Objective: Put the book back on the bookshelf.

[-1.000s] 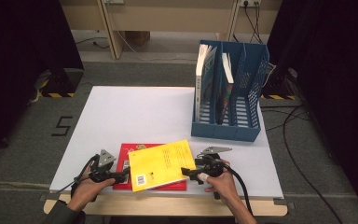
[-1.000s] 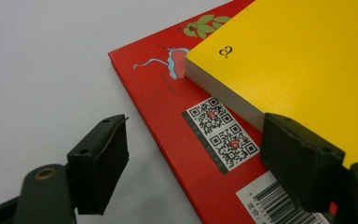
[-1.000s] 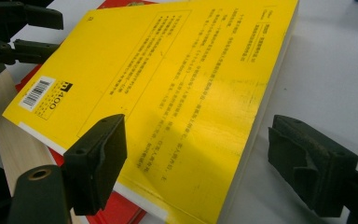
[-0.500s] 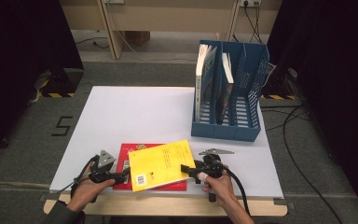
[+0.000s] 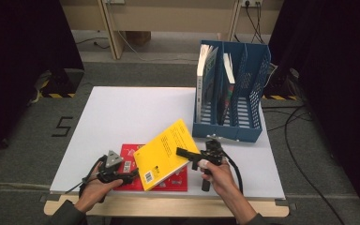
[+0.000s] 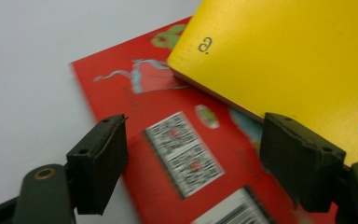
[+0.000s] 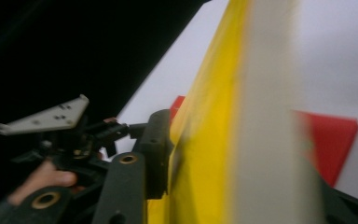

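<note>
A yellow book [image 5: 166, 152] lies tilted across a red book [image 5: 127, 154] near the table's front edge. My right gripper [image 5: 180, 152] has just been closing and is shut on the yellow book's right edge, which is raised off the red one. In the right gripper view the yellow book [image 7: 214, 140] stands edge-on between the jaws of my right gripper [image 7: 242, 186], with the red book [image 7: 328, 140] behind. My left gripper [image 5: 131, 177] is open at the red book's left side. In the left gripper view, its jaws [image 6: 191, 163] straddle the red book [image 6: 168, 121] without touching the yellow book [image 6: 284, 60].
A blue file rack [image 5: 229, 131] stands at the back right of the white table [image 5: 136, 108]. It holds two upright books [image 5: 206, 79]. The floor around the table is dark, with cables at the right.
My right gripper has closed on the yellow book's right edge and risen, tilting that side up. The left hand has stayed put.
</note>
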Demonstrator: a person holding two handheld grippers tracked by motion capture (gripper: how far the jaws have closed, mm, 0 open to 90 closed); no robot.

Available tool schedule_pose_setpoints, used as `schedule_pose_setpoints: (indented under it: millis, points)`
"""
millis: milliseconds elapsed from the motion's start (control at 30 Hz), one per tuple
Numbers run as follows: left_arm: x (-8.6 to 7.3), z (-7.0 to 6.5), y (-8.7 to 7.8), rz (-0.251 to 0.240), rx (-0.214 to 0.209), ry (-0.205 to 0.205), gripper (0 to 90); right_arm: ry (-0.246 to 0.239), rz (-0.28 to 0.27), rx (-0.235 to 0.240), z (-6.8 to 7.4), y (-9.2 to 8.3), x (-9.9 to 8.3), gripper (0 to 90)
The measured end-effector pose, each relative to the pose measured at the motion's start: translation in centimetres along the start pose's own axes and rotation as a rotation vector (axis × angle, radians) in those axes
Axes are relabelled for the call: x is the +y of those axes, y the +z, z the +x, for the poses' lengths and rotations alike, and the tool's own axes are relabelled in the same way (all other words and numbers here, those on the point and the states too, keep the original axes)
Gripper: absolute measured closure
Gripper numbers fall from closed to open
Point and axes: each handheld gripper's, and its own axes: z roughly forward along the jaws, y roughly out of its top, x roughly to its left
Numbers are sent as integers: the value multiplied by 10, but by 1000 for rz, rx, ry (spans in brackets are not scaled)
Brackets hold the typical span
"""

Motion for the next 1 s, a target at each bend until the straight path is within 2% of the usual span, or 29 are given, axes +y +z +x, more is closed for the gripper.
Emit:
schedule_pose_setpoints:
  millis: [33,67,100,167,267,333,400,467,567,667,767,833,1000]
  points:
    - [1,-3,0,-4,7,16,218,-71,7,-25,8,6,4,621]
    - [1,-4,0,-7,16,34,211,-83,4,-26,10,8,7,651]
    - [0,-3,0,-7,11,32,204,-92,-6,-19,12,9,12,657]
    - [-1,-1,1,-5,7,20,169,-148,-15,-46,16,6,19,664]
    - [0,-1,2,-8,13,22,141,-166,-53,-41,17,2,24,670]
    - [0,-3,1,-7,21,33,142,-153,-87,-29,18,4,24,663]
    - [0,-3,1,-10,22,33,142,-98,-120,4,17,6,23,616]
    - [0,-3,2,-10,20,29,141,-112,-133,19,19,8,22,550]
    - [-1,-2,2,-12,18,30,139,-132,-136,2,24,8,22,666]
    - [-1,-2,2,-14,17,29,138,-62,-153,73,27,9,22,700]
    - [-1,-2,2,-17,12,27,136,-50,-162,108,31,11,24,715]
    - [-1,-2,2,-19,10,30,134,-11,-167,153,33,14,28,716]
    - [-2,-1,3,-28,-2,17,140,-7,-170,182,35,15,42,715]
